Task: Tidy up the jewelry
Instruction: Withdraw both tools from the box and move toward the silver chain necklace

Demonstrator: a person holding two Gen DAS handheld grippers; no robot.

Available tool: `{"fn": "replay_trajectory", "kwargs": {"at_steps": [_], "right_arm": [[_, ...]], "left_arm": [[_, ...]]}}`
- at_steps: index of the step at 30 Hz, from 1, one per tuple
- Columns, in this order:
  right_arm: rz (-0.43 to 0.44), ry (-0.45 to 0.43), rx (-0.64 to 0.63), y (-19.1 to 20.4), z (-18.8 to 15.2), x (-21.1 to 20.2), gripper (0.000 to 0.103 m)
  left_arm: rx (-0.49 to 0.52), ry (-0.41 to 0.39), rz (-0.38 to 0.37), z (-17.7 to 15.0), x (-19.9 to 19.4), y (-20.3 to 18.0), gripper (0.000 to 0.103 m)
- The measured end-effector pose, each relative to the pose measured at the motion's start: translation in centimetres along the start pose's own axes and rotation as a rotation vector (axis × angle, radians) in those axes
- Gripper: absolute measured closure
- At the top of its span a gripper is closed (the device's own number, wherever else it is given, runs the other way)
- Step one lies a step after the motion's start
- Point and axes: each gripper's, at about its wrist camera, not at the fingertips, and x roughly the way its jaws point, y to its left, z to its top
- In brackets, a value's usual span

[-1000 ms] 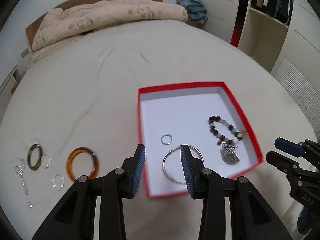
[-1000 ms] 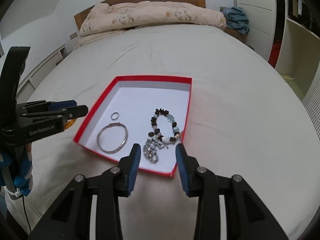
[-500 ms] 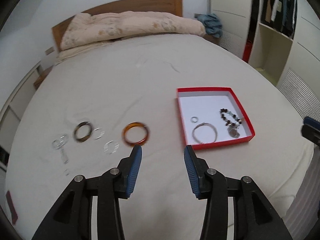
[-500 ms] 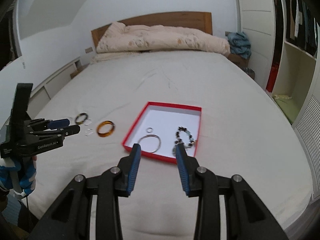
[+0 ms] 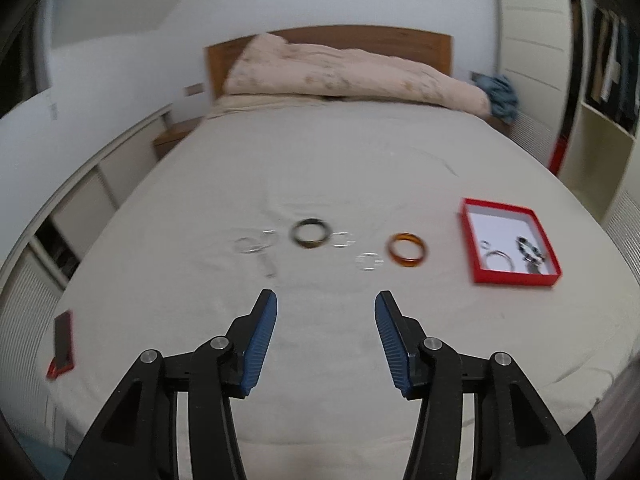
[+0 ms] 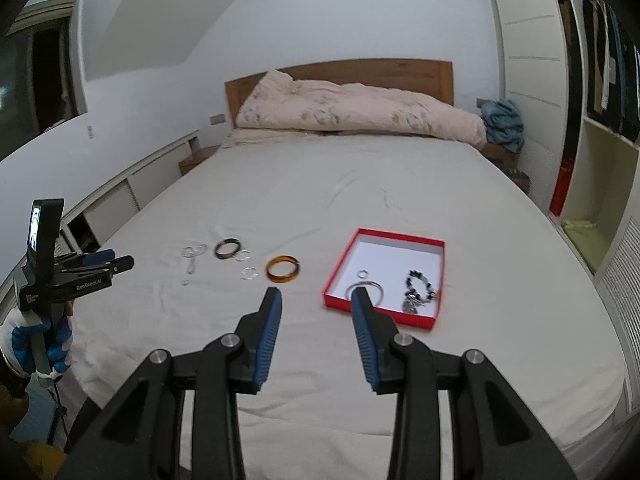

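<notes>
A red box with a white inside lies on the bed at the right, also seen as the red box. It holds a silver bangle, a small ring and a beaded bracelet. Left of it on the sheet lie an amber bangle, a dark bangle, clear rings and a silver chain piece. My left gripper hangs well back from these with its jaws opening and nothing between them. My right gripper is open and empty, short of the box.
A pink quilt lies by the wooden headboard. A phone in a red case rests near the bed's left edge. Wardrobe shelves stand to the right. A gloved hand holds the left gripper.
Both grippers drew back and rose away from the red box. The left one swung left to face the loose jewelry and its jaws widened. The right jaws kept their gap.
</notes>
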Motion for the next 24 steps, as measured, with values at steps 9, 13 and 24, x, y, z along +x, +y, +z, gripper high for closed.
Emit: {"fn": "replay_trajectory", "kwargs": {"at_steps": [9, 13, 24], "right_arm": [[0.042, -0.053, -0.037, 3.6, 0.3, -3.4, 0.069], [0.058, -0.072, -0.046, 4.8, 0.4, -4.3, 0.069], [0.090, -0.098, -0.050, 6.8, 0.8, -5.9, 0.069]], "left_arm": [[-0.120, -0.030, 0.092, -3.6, -4.7, 8.8, 0.052], [-0.153, -0.041, 0.118, -4.9, -6.1, 11.1, 0.049], [-0.191, -0.059, 0.134, -6.3, -8.0, 13.7, 0.044]]}}
